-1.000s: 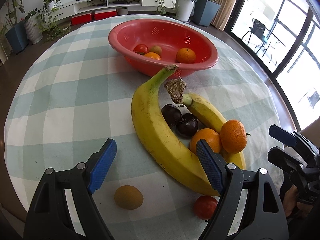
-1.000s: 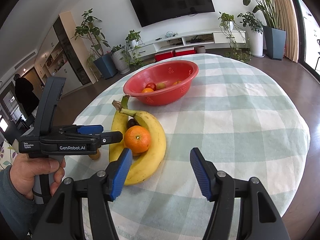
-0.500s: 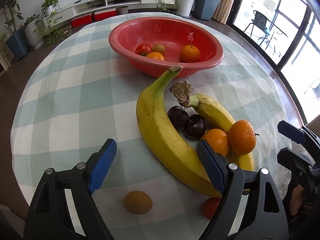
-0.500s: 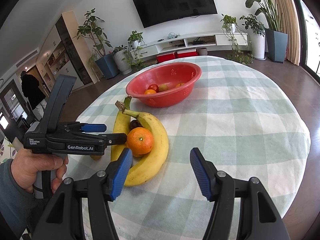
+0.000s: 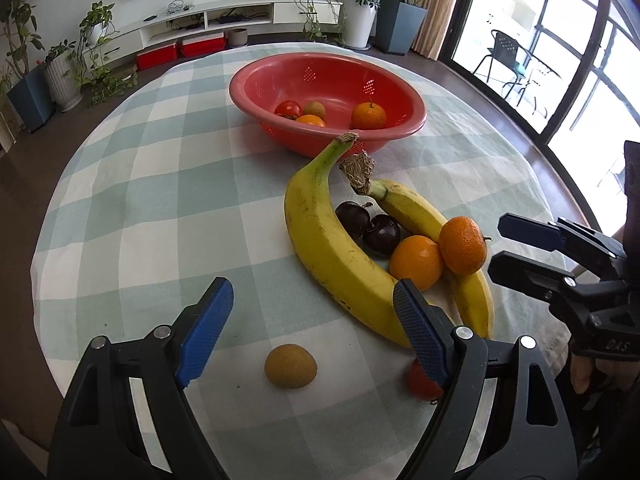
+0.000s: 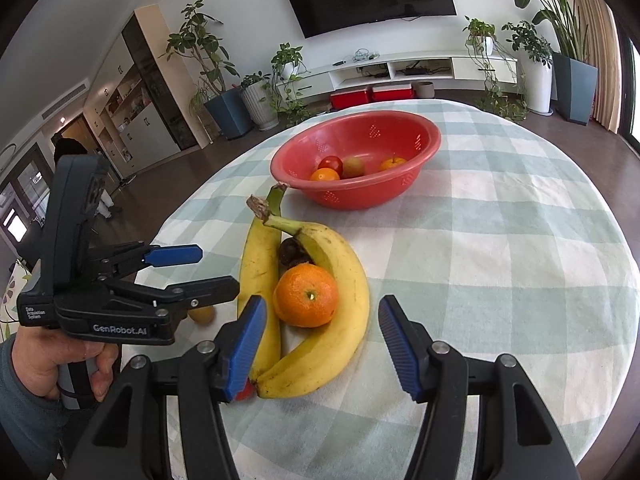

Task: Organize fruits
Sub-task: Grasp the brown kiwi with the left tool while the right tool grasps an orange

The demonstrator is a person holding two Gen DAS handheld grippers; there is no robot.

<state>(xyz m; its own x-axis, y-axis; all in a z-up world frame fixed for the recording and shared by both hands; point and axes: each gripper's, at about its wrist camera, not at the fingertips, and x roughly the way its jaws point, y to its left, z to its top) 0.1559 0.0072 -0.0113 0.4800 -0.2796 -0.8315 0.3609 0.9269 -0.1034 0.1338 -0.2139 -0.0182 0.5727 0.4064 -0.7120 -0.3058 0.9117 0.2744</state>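
Round table with a green-and-white checked cloth, fruit scattered on its near half. Red perforated bowl sits toward the far side, holding a tomato, a greenish-brown fruit and two oranges. Long banana lies with its stem tip touching the bowl's near wall; a second banana curves beside it, stems close together. Between the two bananas: two dark plums, touching each other, and an orange. A mandarin rests on the second banana, against that orange. Near the table edge, apart from the pile, a brown kiwi-like fruit and a small tomato, partly hidden behind a finger.

Left gripper: blue pads wide apart, nothing between them, hovering over the kiwi-like fruit. Its body reads "GenRobot.AI" and "Data Acquisition System" in the right wrist view; a hand grips the handle.

Right gripper: fingers apart, empty, above the near ends of the bananas. "DAS" shows on its body in the left wrist view.
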